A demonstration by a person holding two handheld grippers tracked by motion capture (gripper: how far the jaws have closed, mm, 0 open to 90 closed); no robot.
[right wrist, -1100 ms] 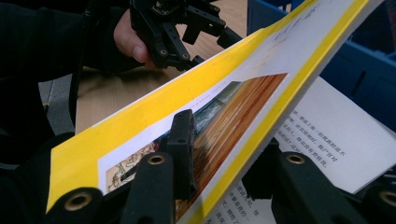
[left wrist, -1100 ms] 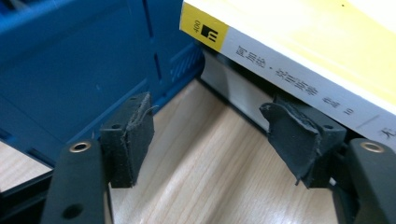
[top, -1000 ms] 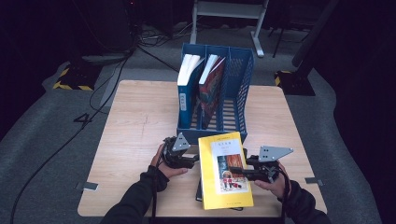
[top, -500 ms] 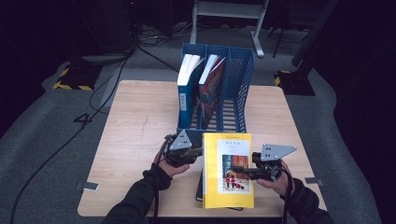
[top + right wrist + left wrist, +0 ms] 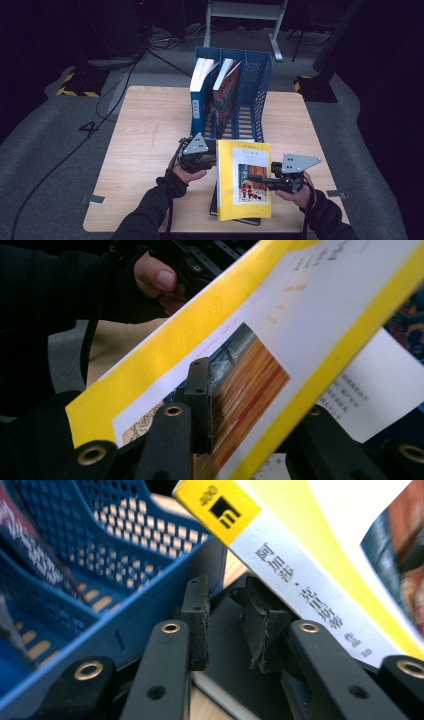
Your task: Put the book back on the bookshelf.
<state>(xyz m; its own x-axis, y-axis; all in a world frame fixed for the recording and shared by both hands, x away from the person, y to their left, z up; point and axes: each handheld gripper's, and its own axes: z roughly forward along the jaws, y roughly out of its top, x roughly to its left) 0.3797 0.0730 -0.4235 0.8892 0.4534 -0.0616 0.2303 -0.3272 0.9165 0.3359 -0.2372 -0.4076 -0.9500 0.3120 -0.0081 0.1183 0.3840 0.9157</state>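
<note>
The right gripper pinches the yellow paperback at its right edge: in the right gripper view one black jaw lies flat on the glossy front cover while the other sits behind the book, and they have just closed a little further on it. The left gripper is at the book's spine side. In the left gripper view its two rubber-padded jaws have just closed in and stand close together with a narrow gap showing between them; the white spine, printed with black characters, runs just above the right jaw, and whether the pads press the book cannot be told. A hand in a dark sleeve carries this gripper.

The paperback is one of four books. It is held up over the near middle of the wooden table, above a dark flat book lying on the tabletop. Beyond it stands one blue plastic file rack with perforated walls and three slots. Two books stand upright in it: a blue-spined one in the left slot and a red-covered one in the middle. The rack's open front is just past the paperback's far edge. Cables trail across the grey floor.
</note>
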